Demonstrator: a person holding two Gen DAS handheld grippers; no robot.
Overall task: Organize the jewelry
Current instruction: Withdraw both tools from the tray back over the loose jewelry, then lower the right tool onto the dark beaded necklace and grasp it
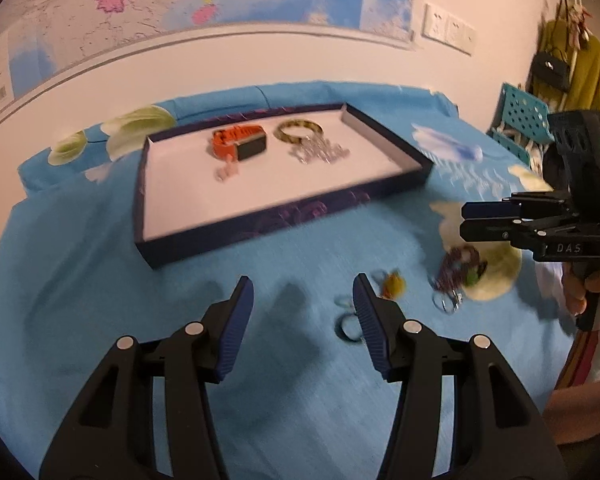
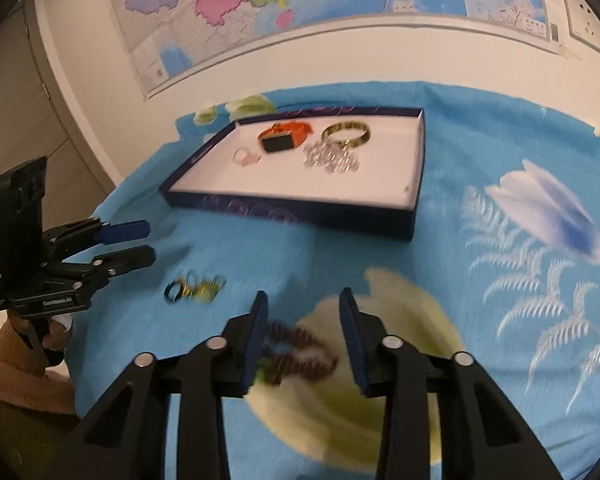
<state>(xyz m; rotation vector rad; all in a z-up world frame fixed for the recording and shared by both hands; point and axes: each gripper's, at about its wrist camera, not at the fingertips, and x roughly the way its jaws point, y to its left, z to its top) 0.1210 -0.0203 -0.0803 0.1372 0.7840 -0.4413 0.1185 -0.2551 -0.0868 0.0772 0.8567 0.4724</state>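
Your left gripper hung open and empty in front of the tray. Rings lay on the cloth just right of it. Your right gripper stood part open over the beads, pads clear of them. Watch, bangle and chain sat inside the tray.

A blue cloth covers the table. On it sits a flat box, white inside. In the box lie an orange watch, a gold bangle and a silver chain. The left gripper is open above the cloth, with nothing in it. Rings lie by its right finger.
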